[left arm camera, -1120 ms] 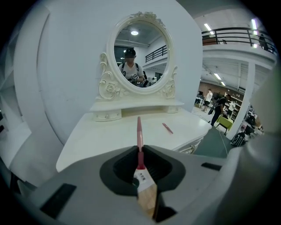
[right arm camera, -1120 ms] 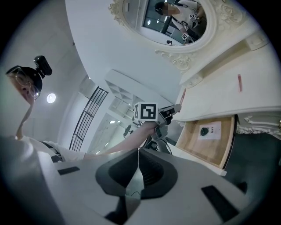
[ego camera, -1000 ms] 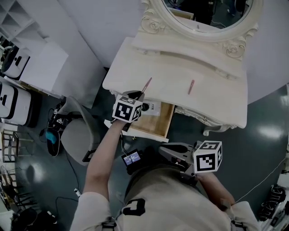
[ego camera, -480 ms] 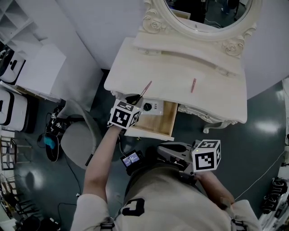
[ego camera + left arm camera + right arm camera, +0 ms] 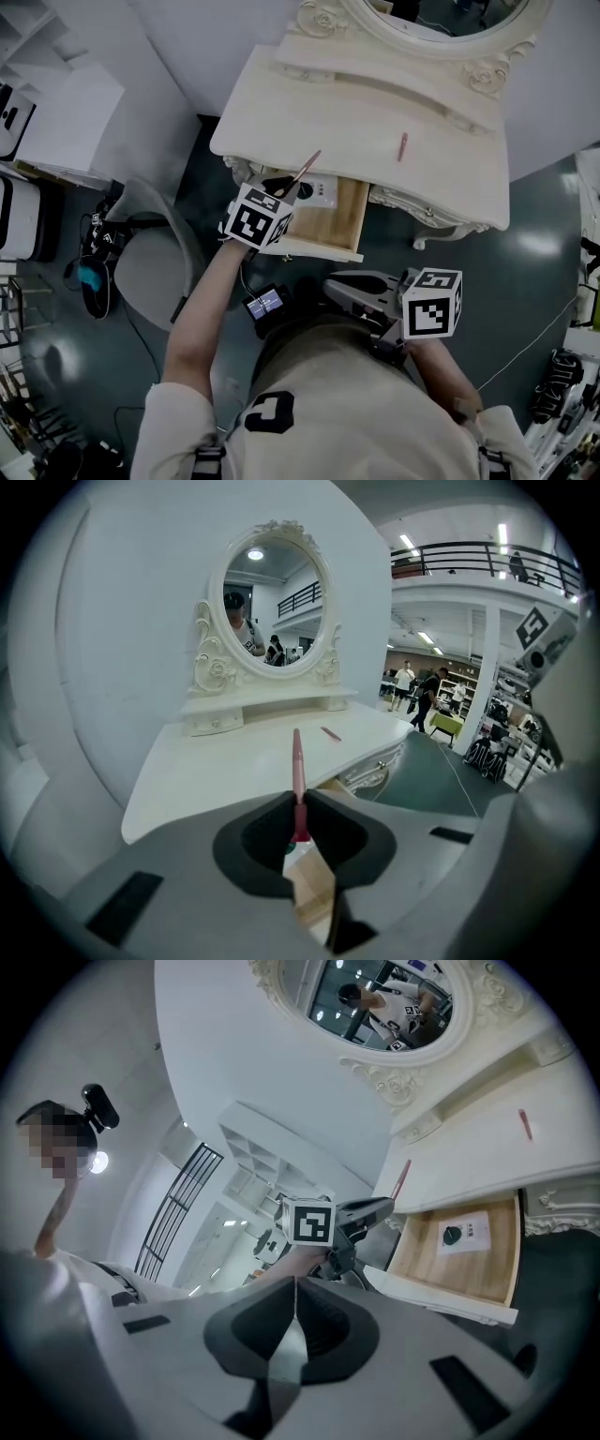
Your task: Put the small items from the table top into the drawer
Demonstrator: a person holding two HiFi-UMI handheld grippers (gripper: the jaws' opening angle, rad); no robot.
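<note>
- Our left gripper [image 5: 298, 805] has its jaws pinched narrow on a pink stick [image 5: 297, 761].
- The stick points over the table's [image 5: 356, 122] front-left edge, where the drawer [image 5: 339, 216] stands open.
- Our right gripper [image 5: 294, 1290] has its jaws pressed together on nothing, off the table's front edge.
- A second pink stick [image 5: 402, 147] lies toward the table top's right side.
- A white card [image 5: 473, 1232] with a black knob [image 5: 453, 1235] lies at the drawer's back.

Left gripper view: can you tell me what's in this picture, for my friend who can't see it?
The left hand-held gripper pinches a thin pink stick that points up over a white dressing table. A second pink stick lies on the table top, in front of an oval mirror.
</note>
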